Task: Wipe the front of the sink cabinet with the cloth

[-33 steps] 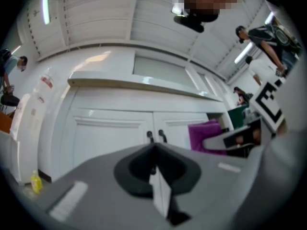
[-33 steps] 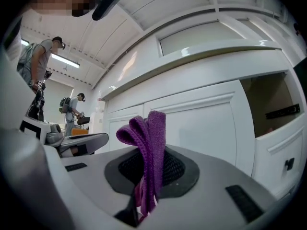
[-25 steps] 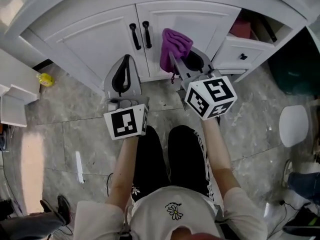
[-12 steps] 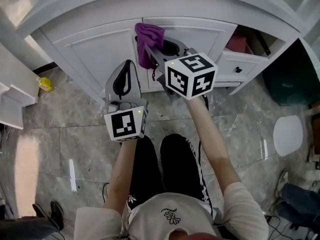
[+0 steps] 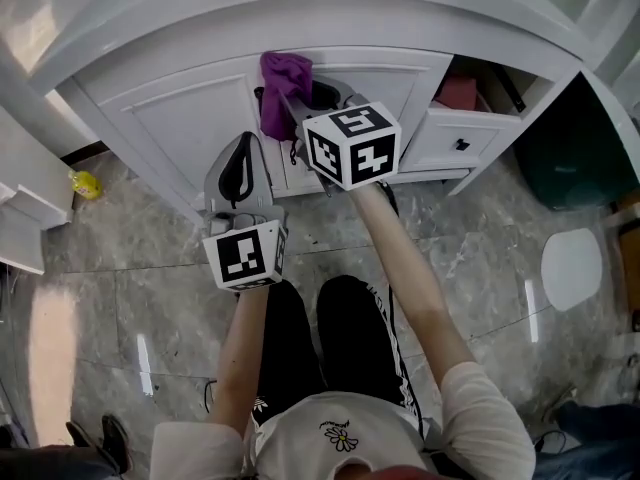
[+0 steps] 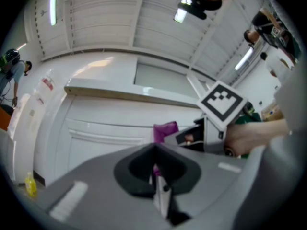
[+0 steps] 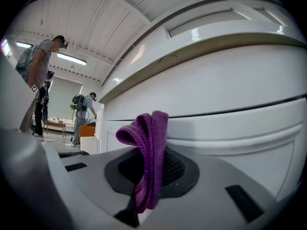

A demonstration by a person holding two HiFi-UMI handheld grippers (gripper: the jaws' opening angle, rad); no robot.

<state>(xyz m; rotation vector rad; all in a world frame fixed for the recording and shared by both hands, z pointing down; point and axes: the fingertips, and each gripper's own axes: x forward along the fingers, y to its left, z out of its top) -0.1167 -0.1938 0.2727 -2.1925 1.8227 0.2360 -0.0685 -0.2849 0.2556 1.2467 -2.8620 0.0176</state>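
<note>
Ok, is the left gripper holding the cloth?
No, the purple cloth is clamped in the right gripper; the left gripper is shut on nothing.

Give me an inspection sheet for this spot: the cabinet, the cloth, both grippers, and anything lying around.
Surface: white cabinet front, doors shut, no dirt visible.
Job's things: purple cloth, bunched, held up at the doors; contact not clear.
Clutter: yellow thing on the floor at left; white round thing at right.
Grippers: left gripper jaws together, empty; right gripper jaws shut on the cloth.
Cables: nothing seen.
Surroundings: grey tiled floor; drawer with black knob at right; people standing in the background.
</note>
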